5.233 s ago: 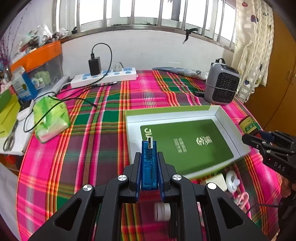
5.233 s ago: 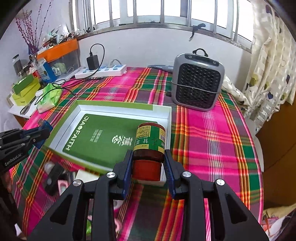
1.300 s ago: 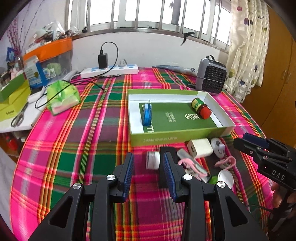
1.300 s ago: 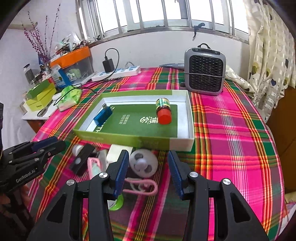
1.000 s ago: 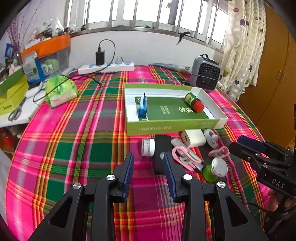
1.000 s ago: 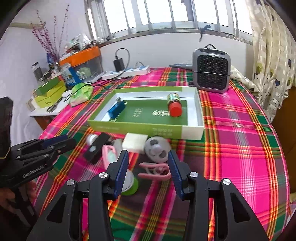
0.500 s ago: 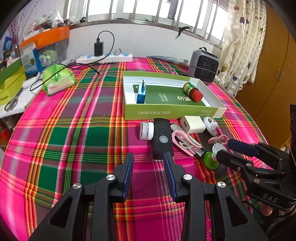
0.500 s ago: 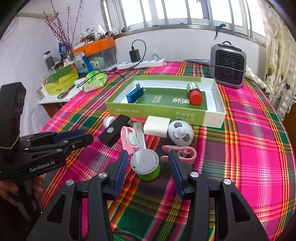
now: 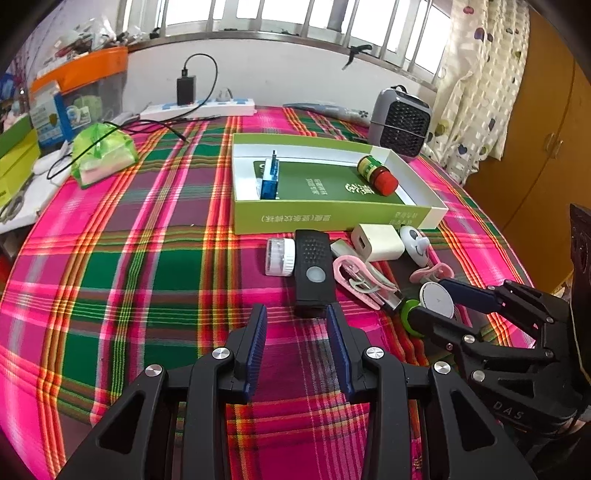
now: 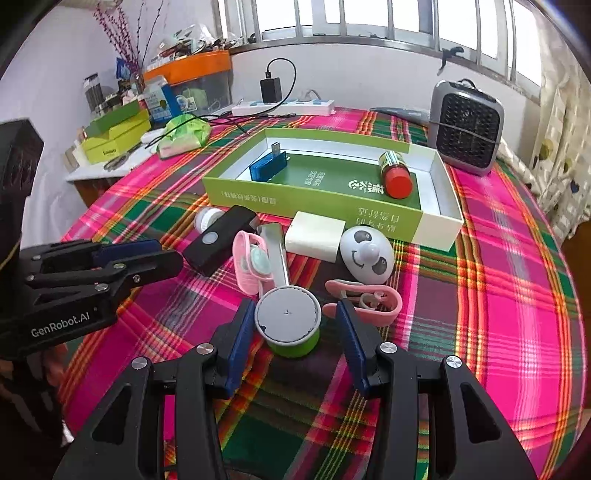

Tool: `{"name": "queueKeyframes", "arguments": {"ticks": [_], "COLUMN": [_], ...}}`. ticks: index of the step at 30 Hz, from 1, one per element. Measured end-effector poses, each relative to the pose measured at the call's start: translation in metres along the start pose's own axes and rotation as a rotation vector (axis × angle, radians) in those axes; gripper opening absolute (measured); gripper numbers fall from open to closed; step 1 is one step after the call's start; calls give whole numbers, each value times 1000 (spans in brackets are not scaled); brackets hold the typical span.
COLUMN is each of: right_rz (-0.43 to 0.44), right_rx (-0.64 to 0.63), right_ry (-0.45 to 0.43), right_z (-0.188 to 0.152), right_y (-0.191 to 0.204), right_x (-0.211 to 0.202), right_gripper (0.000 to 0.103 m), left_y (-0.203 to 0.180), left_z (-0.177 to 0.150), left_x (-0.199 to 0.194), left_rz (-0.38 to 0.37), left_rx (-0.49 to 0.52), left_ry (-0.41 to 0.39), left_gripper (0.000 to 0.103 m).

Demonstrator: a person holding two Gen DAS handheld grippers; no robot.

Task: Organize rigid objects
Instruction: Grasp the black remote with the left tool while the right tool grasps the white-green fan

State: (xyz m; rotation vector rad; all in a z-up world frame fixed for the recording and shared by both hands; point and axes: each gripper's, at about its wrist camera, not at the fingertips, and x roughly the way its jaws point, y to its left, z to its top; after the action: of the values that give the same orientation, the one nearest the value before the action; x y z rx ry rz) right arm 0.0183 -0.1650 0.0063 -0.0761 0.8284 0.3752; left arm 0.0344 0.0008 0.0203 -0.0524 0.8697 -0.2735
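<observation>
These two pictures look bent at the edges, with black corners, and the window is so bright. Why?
Left wrist view: a fisheye lens curves the cloth's stripes and blackens the corners; the window glares white, yet the box stays sharp. Right wrist view: same bending and dark rim; daylight leaves soft shadows under the green tin.

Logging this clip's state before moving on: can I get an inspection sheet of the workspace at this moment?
Surface: plaid tablecloth.
Job's things: green box holds blue USB device and red-capped jar; black device, white charger, panda gadget, pink clips and green-based round container lie in front.
Clutter: green bag, boxes.
Grippers: left gripper open, empty; right gripper open around the container.
Cables: power strip with black adapter.
Surroundings: heater, barred window, curtain.
</observation>
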Motion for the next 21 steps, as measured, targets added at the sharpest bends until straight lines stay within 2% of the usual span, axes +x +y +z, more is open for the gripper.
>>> {"name": "queueKeyframes", "arguments": {"ticks": [2, 4, 21], "right_rz": [3, 3, 1], "right_rx": [-4, -8, -9], "right_ry": [-2, -7, -47], "right_z": [-1, 0, -1], "right_y": [1, 1, -2], "right_x": [-1, -1, -13], "right_gripper": [44, 36, 36], "left_y": [-2, -2, -16], "left_z": [1, 2, 15], "left_x": [2, 4, 21], "left_rz": [0, 2, 12], "left_rx": [5, 8, 57], "left_ry": [2, 7, 33], "left_gripper": [32, 32, 32]}}
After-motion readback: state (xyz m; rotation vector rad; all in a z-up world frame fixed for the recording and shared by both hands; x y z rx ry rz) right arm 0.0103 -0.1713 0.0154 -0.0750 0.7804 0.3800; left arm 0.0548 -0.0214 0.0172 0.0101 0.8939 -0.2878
